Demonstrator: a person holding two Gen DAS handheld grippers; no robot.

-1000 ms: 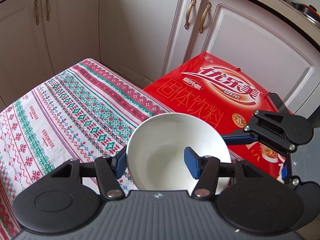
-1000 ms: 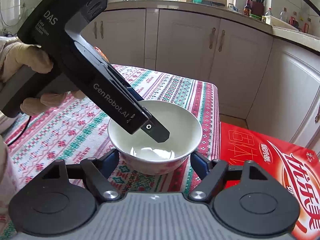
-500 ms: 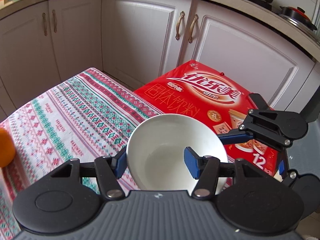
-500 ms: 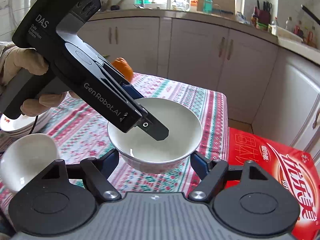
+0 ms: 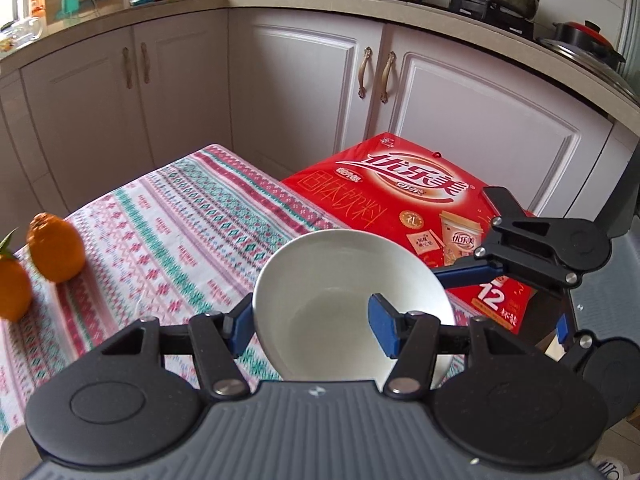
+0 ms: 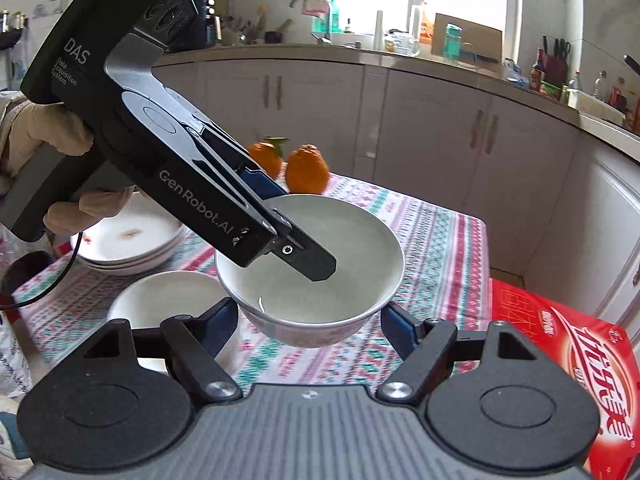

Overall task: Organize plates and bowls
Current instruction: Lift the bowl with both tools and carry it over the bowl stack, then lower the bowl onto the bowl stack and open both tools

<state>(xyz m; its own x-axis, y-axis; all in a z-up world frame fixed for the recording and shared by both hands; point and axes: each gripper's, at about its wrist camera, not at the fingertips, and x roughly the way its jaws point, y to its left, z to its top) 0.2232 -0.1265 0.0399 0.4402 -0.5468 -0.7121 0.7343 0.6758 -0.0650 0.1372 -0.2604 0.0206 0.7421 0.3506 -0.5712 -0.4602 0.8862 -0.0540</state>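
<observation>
Clearly the left claw [image 5: 316, 322] clamps the rim of a white bowl [image 5: 344, 280], one pad inside and one outside, holding it above the patterned table [image 5: 168, 224]. Around the bowl's base the right claw [image 6: 310, 326] stands wide, pads apart from it. Farther left sit another bowl [image 6: 168, 300] and stacked plates [image 6: 128, 240].

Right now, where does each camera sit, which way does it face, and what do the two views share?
Left wrist: on the left tool, facing down over the white bowl whose rim it pinches, toward red box and cabinets; right tool shows.
Right wrist: on the right tool, facing the same bowl toward the window; left tool and gloved hand show.
Shared: bowl, oranges, tablecloth, red box.
</observation>
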